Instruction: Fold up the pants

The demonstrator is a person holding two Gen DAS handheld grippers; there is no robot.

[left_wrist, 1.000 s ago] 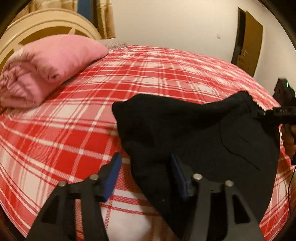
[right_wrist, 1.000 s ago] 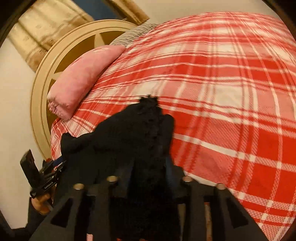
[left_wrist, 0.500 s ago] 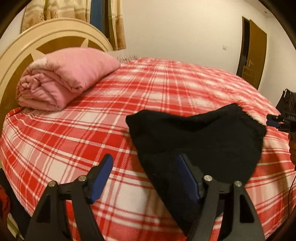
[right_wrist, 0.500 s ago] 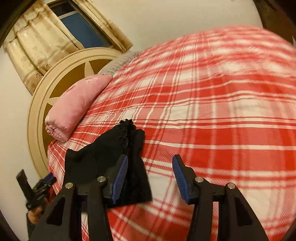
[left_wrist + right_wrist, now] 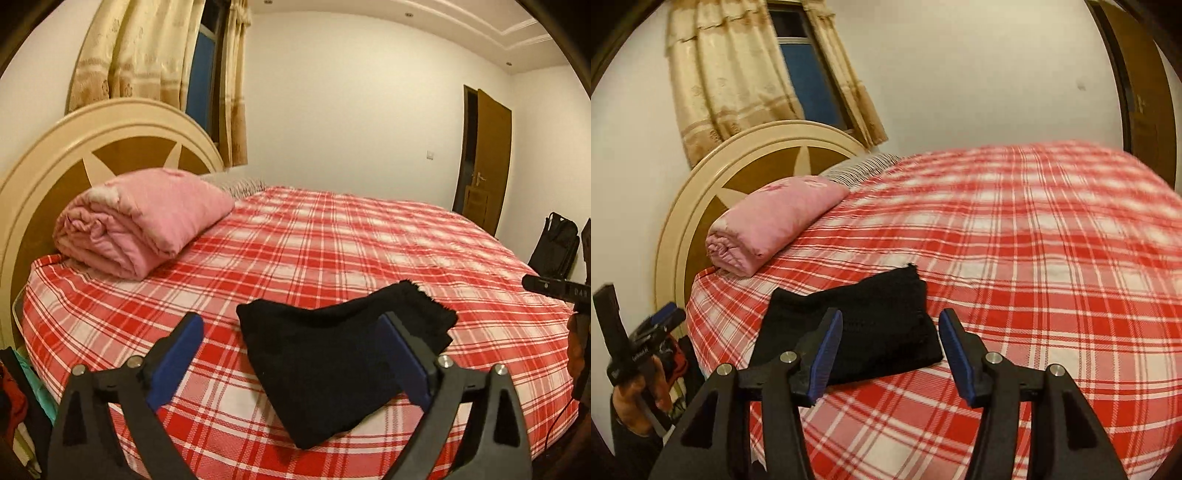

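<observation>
The black pants [image 5: 343, 365] lie folded into a compact bundle on the red plaid bed [image 5: 332, 251], near its front edge and well apart from the rolled pink blanket [image 5: 144, 229] that rests against the round headboard [image 5: 40, 192]. The left gripper [image 5: 291, 365] is held above the bed's edge with its blue-padded jaws wide apart, holding nothing. The right gripper [image 5: 890, 354] is likewise spread and empty, just short of the pants. Beige curtains [image 5: 727, 81] hang behind the headboard.
</observation>
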